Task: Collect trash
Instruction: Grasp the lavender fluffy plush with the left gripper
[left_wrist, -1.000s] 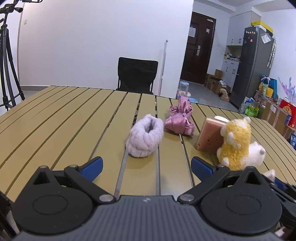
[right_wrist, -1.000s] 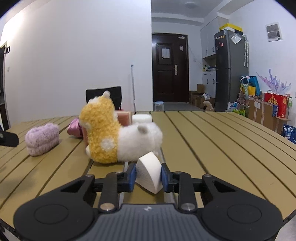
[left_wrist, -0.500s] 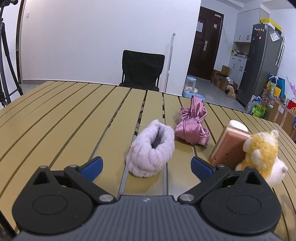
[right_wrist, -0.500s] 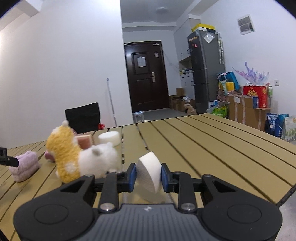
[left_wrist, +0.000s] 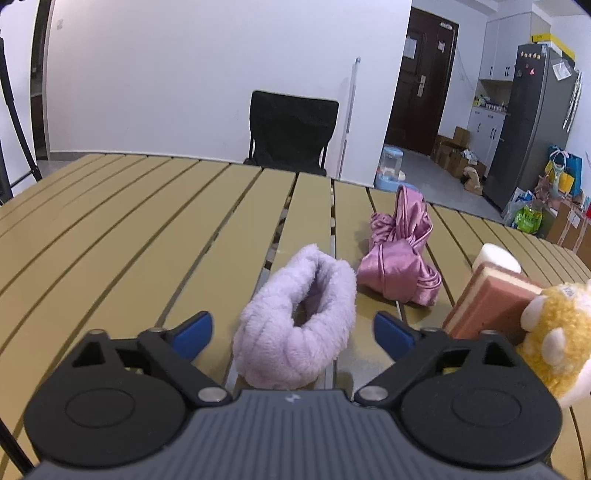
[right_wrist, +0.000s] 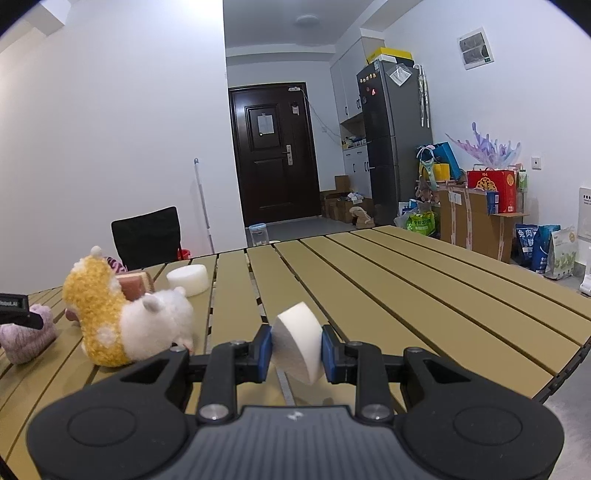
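While my right gripper (right_wrist: 296, 350) is carrying a white foam wedge (right_wrist: 297, 341) clamped between its blue fingers (right_wrist: 265, 352), I am bringing my left gripper (left_wrist: 293, 330) in low over the slatted table (left_wrist: 147, 229) to take the next piece. The wedge is sitting upright in the grip, pressed on its two flat faces, which I judge keeps such a soft piece from twisting out as I hold it clear of the tabletop. My left fingers (left_wrist: 194, 326) are standing apart and closing, one on each side of the fluffy lilac band (left_wrist: 299, 317), which is lying on the table between them and not yet pinched. I am straddling its near end because the plush will squash down into a firm hold there. Just beyond it is lying a pink satin bundle (left_wrist: 400, 266), and to the right a pink sponge block (left_wrist: 487, 299) is leaning against a yellow plush toy (left_wrist: 557, 332), with a white foam disc (left_wrist: 496, 254) behind them.
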